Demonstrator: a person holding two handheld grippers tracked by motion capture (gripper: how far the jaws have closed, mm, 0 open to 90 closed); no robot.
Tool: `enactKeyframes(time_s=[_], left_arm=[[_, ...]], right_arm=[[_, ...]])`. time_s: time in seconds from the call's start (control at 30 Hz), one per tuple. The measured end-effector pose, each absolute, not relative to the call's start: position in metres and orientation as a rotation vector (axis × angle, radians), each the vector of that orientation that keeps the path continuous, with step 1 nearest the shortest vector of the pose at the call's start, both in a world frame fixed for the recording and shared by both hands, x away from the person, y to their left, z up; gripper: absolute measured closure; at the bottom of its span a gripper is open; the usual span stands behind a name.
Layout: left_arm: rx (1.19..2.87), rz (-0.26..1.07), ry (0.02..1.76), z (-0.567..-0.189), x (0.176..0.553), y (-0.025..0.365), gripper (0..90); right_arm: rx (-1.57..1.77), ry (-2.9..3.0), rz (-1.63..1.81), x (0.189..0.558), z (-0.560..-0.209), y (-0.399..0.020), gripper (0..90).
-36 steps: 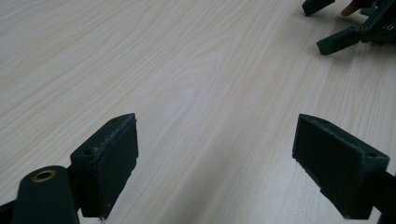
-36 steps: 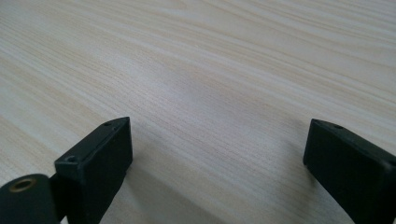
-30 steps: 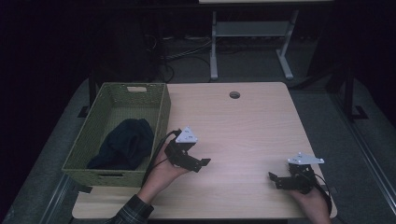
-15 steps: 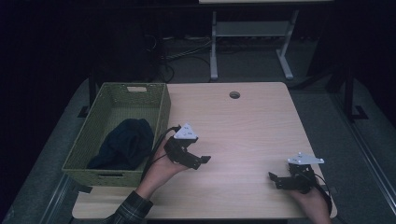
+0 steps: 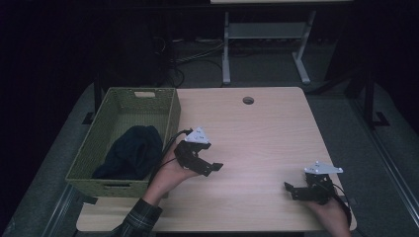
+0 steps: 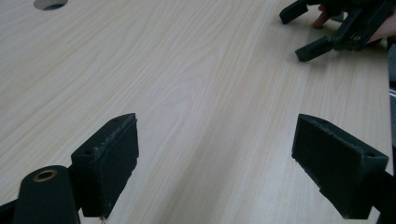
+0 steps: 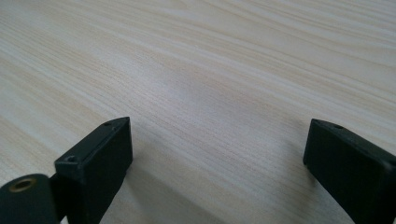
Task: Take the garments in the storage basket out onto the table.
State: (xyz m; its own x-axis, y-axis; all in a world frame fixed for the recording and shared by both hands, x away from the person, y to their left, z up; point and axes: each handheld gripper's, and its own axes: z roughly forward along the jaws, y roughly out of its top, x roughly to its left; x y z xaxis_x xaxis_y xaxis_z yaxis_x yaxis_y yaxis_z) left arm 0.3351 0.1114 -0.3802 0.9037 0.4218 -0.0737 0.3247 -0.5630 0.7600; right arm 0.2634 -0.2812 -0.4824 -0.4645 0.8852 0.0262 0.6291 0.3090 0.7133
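Left hand-held gripper [image 6: 215, 158] gapes wide (nothing between) above table [image 6: 196, 74].

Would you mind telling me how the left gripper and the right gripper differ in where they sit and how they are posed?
The left gripper is beside the green basket, near the table's left side; the right gripper sits by the near right corner. The left gripper's jaws point right, the right gripper's point left. Both are open and hold nothing, over bare wood.

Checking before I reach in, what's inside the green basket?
A dark, crumpled cloth lies in the near end of the green basket; the far end shows bare floor. Whatever lies under the cloth is hidden.
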Motion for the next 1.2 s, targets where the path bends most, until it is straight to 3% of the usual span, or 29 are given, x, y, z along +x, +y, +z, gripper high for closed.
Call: enactKeyframes(time_s=[1.2], left_arm=[[2.128,0.201,0.635,-0.344,0.341,0.168,14.2]], right_arm=[[1.357,2.207,0.949,0.263,-0.482,-0.281,7.6]])
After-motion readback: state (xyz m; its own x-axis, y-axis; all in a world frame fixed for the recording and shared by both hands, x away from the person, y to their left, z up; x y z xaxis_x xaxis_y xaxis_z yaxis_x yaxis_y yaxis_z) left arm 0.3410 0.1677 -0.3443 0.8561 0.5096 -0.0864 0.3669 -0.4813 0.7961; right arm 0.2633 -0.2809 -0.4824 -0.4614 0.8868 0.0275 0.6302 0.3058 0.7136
